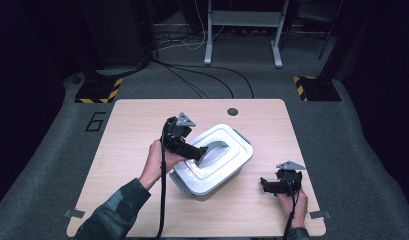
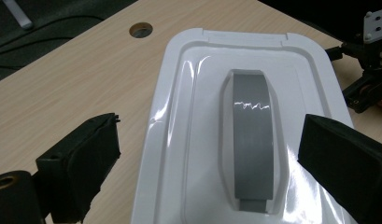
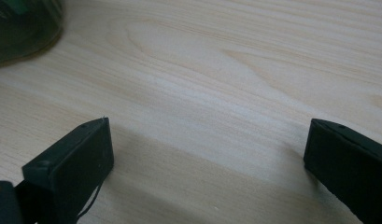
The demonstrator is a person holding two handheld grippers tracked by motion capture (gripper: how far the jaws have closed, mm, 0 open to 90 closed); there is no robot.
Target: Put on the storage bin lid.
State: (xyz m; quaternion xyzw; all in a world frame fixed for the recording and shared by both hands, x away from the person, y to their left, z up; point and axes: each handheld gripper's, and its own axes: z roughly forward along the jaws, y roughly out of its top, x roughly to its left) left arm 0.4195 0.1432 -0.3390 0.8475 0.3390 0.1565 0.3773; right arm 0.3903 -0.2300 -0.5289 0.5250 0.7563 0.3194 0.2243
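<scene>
Left gripper view shows the left gripper (image 2: 212, 158), fingers spread wide, hovering over the grey handle (image 2: 251, 140) of the white lidded box (image 1: 214, 160) mid-bench (image 1: 132, 120). Next, likely: straddle and pinch that handle. Beside the box, the right gripper (image 1: 282, 184) waits open.

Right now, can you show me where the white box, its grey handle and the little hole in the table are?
white box (image 1: 232, 167): high view, bare lid right of handle.
grey handle (image 2: 251, 135): left gripper view, middle of strap.
hole in the table (image 1: 233, 111): high view, its centre.
</scene>
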